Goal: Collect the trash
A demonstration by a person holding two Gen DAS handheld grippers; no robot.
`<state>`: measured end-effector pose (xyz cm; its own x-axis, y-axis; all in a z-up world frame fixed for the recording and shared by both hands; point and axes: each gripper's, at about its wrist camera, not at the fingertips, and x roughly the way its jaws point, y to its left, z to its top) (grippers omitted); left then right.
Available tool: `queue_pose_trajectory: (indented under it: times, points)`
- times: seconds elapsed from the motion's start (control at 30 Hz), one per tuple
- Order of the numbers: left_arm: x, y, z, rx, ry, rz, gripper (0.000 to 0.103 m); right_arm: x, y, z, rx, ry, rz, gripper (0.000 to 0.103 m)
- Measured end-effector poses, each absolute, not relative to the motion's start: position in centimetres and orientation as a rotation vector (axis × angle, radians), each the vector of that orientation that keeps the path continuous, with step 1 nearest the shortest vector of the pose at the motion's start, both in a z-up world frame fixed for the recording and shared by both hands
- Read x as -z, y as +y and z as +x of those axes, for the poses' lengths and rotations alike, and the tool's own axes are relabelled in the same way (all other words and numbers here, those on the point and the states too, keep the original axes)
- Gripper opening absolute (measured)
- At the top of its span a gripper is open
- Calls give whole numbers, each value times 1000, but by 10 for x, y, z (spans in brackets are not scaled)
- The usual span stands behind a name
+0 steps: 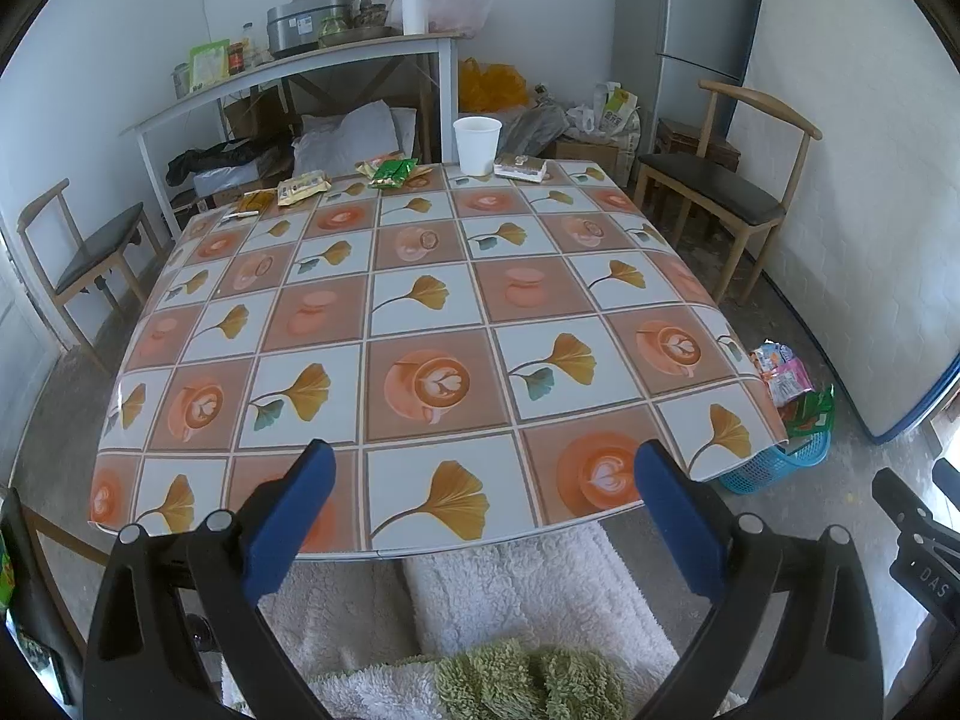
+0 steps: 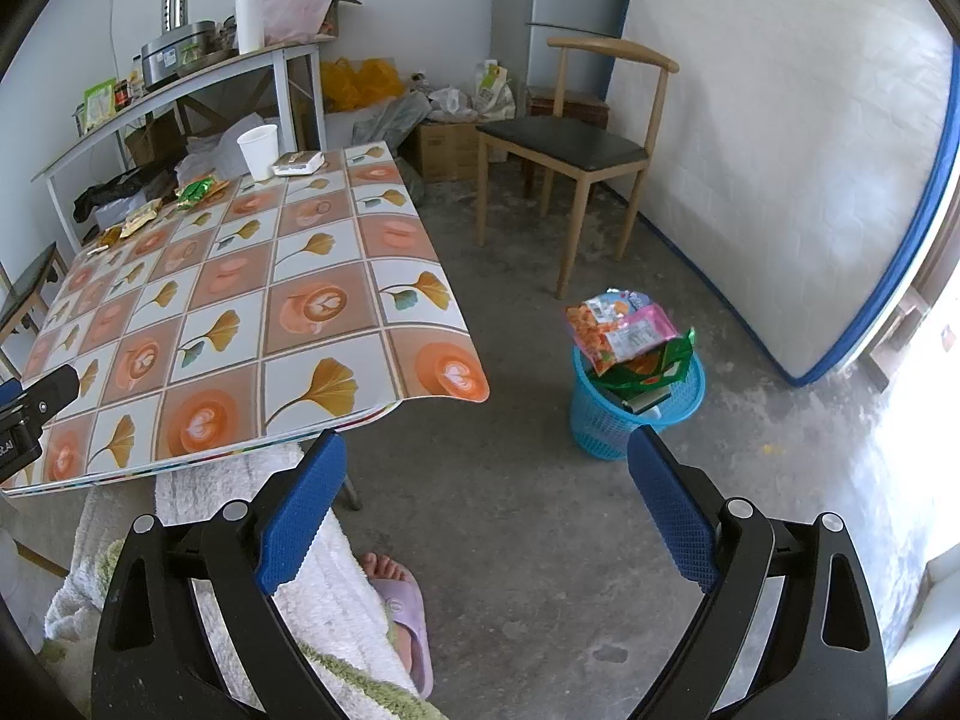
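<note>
Trash lies along the far edge of the patterned table (image 1: 432, 300): a white paper cup (image 1: 477, 144), a flat wrapped pack (image 1: 521, 167), a green wrapper (image 1: 393, 171), a yellow wrapper (image 1: 304, 187) and a small amber wrapper (image 1: 255, 201). A blue basket (image 2: 636, 402) on the floor right of the table is stuffed with colourful wrappers (image 2: 624, 336). My left gripper (image 1: 485, 483) is open over the table's near edge, holding nothing. My right gripper (image 2: 487, 468) is open above the bare floor, left of the basket and empty.
Wooden chairs stand at the right (image 1: 720, 186) and left (image 1: 90, 252) of the table. A side table (image 1: 288, 72) with kitchen items, bags and boxes fills the back wall. A mattress (image 2: 780, 150) leans on the right wall. A person's slippered foot (image 2: 402, 612) and fluffy robe sit below.
</note>
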<state>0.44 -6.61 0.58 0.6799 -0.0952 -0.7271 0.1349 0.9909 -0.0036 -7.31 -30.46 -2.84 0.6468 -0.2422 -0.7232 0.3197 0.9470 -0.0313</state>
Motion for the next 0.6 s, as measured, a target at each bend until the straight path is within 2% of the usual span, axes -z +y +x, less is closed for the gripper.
queue_pose_trajectory:
  times: [0.6]
  points:
    - [-6, -65, 5, 129, 813, 50, 98, 28, -304, -73, 321, 806, 101, 89]
